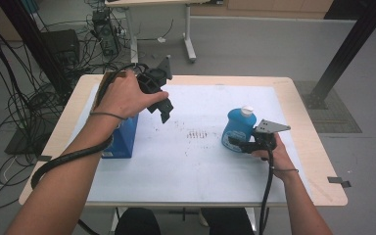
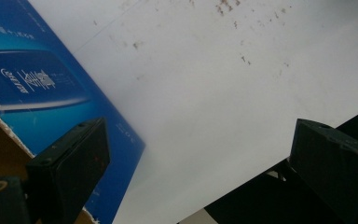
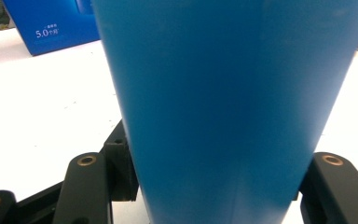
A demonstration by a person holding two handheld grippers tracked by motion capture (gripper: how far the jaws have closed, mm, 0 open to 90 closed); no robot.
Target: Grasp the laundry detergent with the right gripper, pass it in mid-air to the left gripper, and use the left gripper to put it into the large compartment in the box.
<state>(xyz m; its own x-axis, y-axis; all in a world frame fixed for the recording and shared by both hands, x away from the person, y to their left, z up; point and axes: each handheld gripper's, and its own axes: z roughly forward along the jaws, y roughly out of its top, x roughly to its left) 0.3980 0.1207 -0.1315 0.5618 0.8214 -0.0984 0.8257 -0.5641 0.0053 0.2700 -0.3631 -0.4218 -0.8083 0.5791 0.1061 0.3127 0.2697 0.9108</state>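
Your right gripper (image 1: 240, 143) pinched the blue bottle (image 1: 238, 128) low — lift slowly, upright. Your left gripper (image 1: 162, 105) hung spread, empty, above the blue box (image 1: 123, 139).

A blue bottle (image 1: 239, 128) with a white cap stands upright on the white sheet (image 1: 196, 161), right of centre.

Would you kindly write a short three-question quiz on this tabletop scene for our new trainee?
1. True or false: the right gripper is closed on the blue bottle.
2. What colour is the bottle's cap?
3. The left gripper is: A) gripping the blue box; B) open above the white sheet; C) lying on the table.

Key: 1 true; 2 white; 3 B.
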